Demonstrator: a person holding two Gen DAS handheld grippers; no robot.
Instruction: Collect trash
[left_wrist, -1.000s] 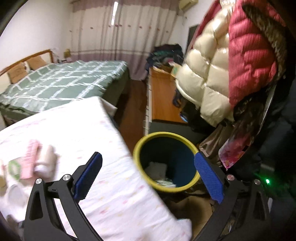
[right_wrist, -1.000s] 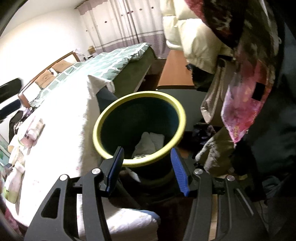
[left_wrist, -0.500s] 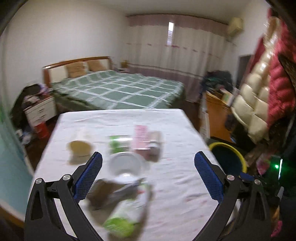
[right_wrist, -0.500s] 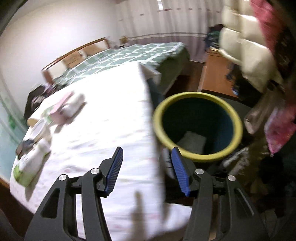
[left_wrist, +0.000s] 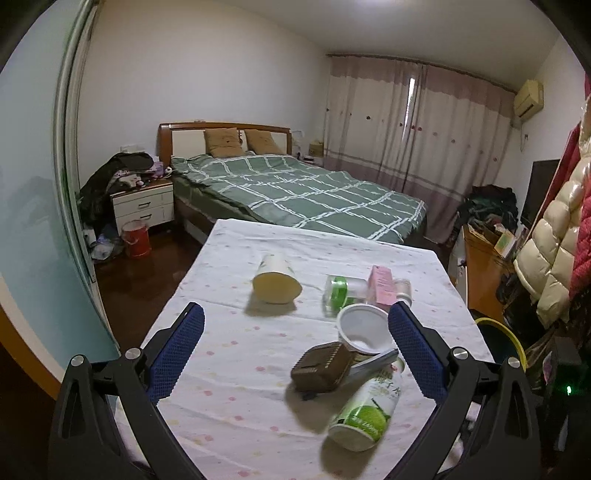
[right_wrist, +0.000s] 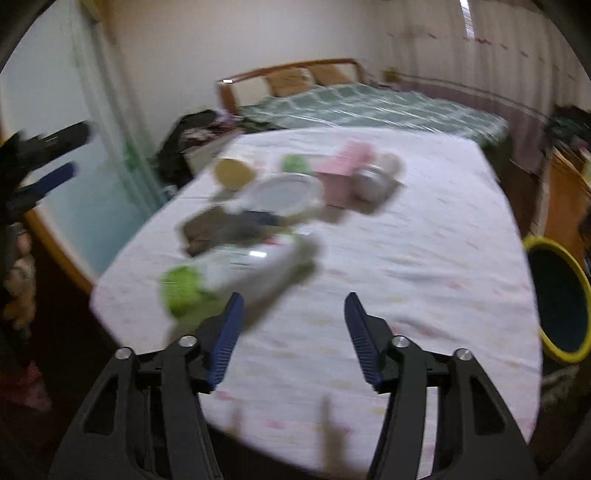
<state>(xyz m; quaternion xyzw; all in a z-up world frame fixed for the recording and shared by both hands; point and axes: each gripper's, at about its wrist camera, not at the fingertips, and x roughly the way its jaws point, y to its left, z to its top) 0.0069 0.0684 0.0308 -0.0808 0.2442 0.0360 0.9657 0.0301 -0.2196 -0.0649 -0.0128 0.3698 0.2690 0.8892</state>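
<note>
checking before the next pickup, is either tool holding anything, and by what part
Nothing is held. The left tool and right tool are both open and empty above the table.

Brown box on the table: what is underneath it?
The brown box lies tilted on a flat silvery wrapper and leans against the white cup. How far the wrapper runs beneath it is hidden; the tablecloth lies below.
</note>
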